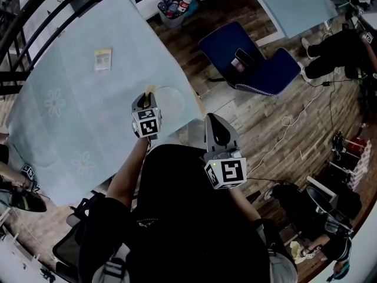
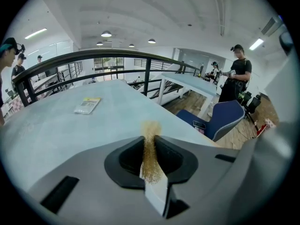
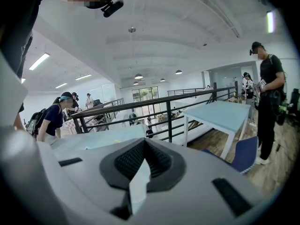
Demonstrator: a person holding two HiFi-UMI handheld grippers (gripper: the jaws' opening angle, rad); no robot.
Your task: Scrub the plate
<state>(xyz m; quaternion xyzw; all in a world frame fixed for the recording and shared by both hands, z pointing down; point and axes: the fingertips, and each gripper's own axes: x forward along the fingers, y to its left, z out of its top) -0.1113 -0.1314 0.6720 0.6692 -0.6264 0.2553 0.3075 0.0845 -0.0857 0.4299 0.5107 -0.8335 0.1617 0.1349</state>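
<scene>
A clear round plate (image 1: 172, 101) lies on the pale blue tablecloth (image 1: 76, 111), near the table's right edge. My left gripper (image 1: 147, 95) hovers at the plate's left rim, shut on a golden wire scrubber (image 1: 149, 89). In the left gripper view the scrubber (image 2: 150, 149) sticks out between the shut jaws of that gripper (image 2: 150, 137); the plate is hidden there. My right gripper (image 1: 215, 121) is off the table, past its edge, close to my body. In its own view the right gripper (image 3: 144, 146) is shut with nothing held, tilted up toward the room.
A small yellow-white packet (image 1: 102, 58) lies farther back on the table, also visible as the packet (image 2: 87, 105). A blue chair (image 1: 253, 63) with a phone on its seat stands right of the table. A black railing (image 1: 35, 10) runs behind; a basket (image 1: 174, 9) and cables sit on the wooden floor.
</scene>
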